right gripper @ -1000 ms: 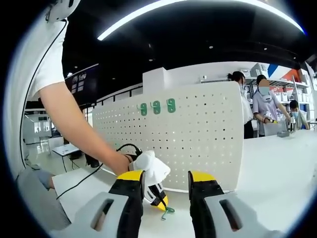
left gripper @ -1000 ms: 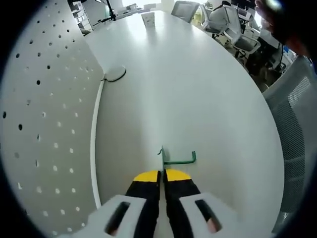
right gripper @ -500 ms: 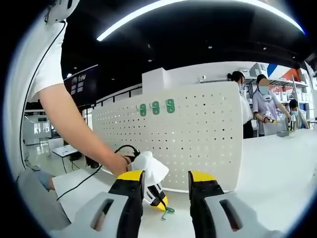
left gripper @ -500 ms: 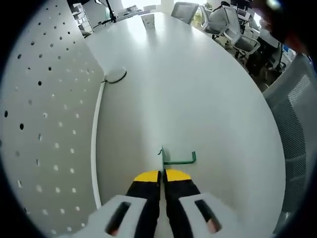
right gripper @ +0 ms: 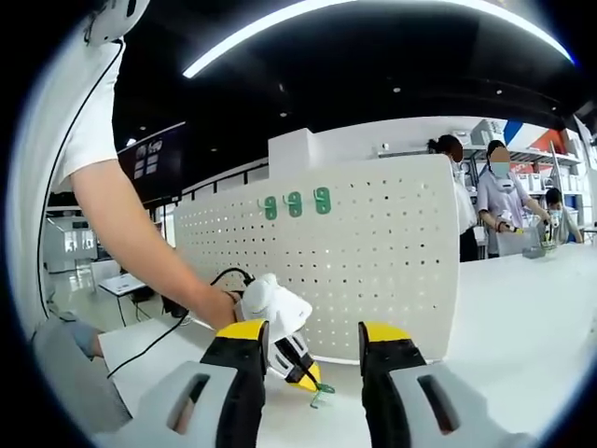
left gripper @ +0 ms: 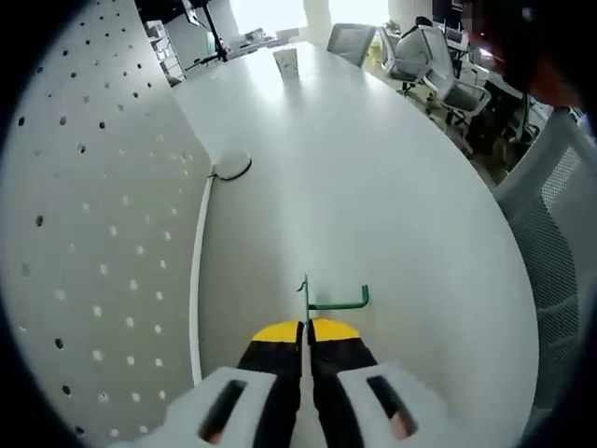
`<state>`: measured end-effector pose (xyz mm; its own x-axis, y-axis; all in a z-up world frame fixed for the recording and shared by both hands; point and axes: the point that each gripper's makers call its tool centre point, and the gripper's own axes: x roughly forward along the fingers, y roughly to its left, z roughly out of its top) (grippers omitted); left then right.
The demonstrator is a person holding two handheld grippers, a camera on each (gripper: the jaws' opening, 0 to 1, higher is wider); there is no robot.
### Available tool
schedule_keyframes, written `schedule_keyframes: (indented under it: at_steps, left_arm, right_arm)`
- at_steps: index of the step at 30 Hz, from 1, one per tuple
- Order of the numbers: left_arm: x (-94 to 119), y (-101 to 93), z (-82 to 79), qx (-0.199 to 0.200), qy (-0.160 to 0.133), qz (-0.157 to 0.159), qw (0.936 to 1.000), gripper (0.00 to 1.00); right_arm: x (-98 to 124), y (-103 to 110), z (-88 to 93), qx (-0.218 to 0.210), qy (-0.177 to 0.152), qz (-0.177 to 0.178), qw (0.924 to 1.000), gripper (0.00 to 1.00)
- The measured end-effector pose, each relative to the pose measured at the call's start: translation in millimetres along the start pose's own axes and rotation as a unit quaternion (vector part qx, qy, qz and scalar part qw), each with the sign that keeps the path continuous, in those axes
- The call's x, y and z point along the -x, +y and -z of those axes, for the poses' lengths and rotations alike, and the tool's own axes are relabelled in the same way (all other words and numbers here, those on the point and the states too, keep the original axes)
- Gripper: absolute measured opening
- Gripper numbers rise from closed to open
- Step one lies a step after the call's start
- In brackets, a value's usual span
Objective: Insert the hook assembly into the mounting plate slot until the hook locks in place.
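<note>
Left tongs pinch green hook, near pegboard base edge.

Green hook, white hole-dotted pegboard, white table, yellow-tipped black left gripper

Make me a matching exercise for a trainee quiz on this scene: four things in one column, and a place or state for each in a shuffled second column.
1. small green metal hook
2. white perforated pegboard
3. left gripper
4. right gripper

A. open, nothing between its jaws
B. standing upright on the white table
C. pinched at the jaw tips
D. shut

Pairs: 1-C, 2-B, 3-D, 4-A
</note>
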<state>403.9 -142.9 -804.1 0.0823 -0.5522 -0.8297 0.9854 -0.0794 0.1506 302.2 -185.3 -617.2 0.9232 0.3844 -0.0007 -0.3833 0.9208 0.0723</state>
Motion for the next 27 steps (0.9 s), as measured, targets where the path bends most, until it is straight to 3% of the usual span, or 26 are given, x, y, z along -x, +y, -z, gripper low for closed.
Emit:
schedule_keyframes:
  at_steps: [11,27]
  left_arm:
    - [22.1,9.2,-18.0,0.031,-0.054,-0.019,0.9979,0.02]
    - [56.0,14.6,-42.0,0.073,-0.127,-0.033,0.9887,0.02]
  right_arm:
    - [-1.9,5.2,-3.7,-0.001,-0.004,-0.010,0.9999,0.44]
    - [-5.2,13.0,-13.0,-0.001,-0.014,-0.023,0.9996,0.47]
